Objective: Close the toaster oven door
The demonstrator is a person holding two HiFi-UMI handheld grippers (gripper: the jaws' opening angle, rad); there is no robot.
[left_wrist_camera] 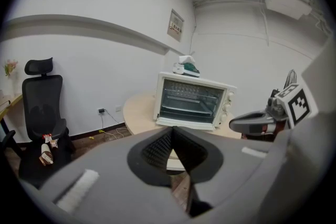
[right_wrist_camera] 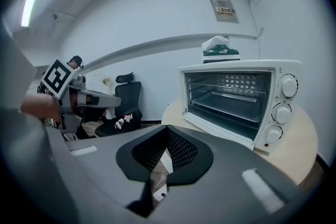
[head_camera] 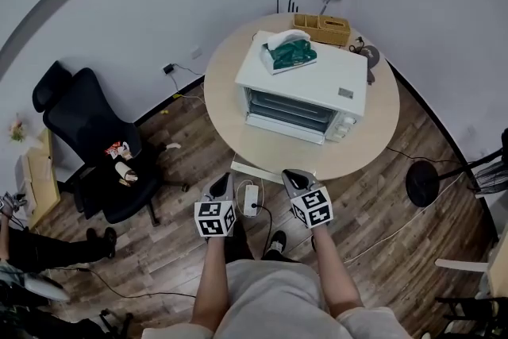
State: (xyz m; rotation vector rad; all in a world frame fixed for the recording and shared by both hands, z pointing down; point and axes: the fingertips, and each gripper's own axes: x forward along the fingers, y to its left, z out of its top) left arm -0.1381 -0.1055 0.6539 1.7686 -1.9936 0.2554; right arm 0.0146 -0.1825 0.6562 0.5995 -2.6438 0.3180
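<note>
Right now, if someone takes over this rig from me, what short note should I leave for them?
Grippers: left tongs and right tongs are both shut and empty, held low, short of the table.
Things: toaster oven stands on the table; its door is folded down, open, facing you.
Done: nothing yet.
Left: reach the door and swing it up until shut.

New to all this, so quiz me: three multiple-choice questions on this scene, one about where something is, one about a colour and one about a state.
1. Where does the toaster oven stand? A) floor B) round table C) shelf
2. What colour is the office chair? A) black B) red C) white
3. How is the oven door? A) shut B) open, folded down C) removed

Answers: B, it sits on that table; A, seat and back are black; B, the door lies flat and the inside shows.
</note>
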